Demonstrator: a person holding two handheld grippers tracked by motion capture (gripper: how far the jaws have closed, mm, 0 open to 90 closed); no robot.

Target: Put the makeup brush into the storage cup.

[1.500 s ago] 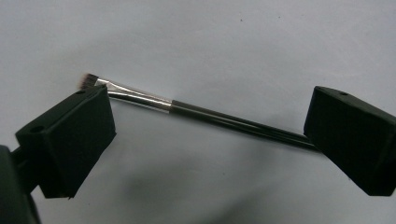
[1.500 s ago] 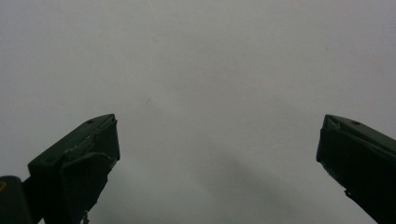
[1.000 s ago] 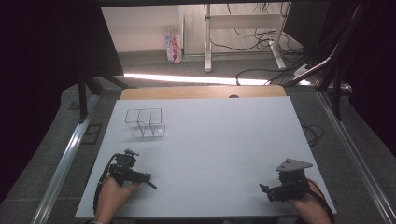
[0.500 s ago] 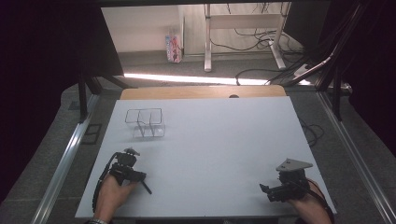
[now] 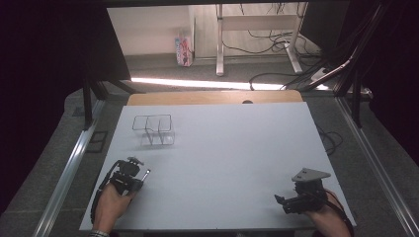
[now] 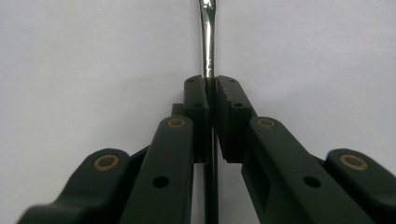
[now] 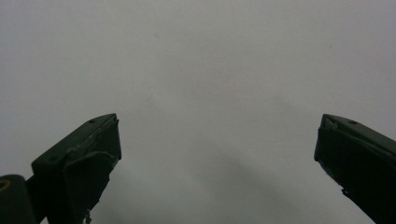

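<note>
My left gripper (image 5: 140, 179) rests at the near left of the white table (image 5: 232, 148), held by a hand. Its jaws have just been closing and are shut on a thin shiny metal rod (image 6: 208, 37), which sticks out forward from the pads (image 6: 196, 93) and has a dark part running back between the jaws. In the high view the rod's tip (image 5: 146, 173) points away to the right. My right gripper (image 5: 282, 202) lies at the near right, open, and between its jaws (image 7: 217, 135) there is bare tabletop.
A clear plastic box with compartments (image 5: 153, 131) stands at the far left of the table. A wooden strip (image 5: 212, 98) runs along the far edge. Metal rails (image 5: 69, 168) flank both sides, and cables lie on the floor beyond.
The left gripper's jaws stood spread one second ago, narrower half a second ago, and are now closed on the thin rod. The right gripper has not moved.
</note>
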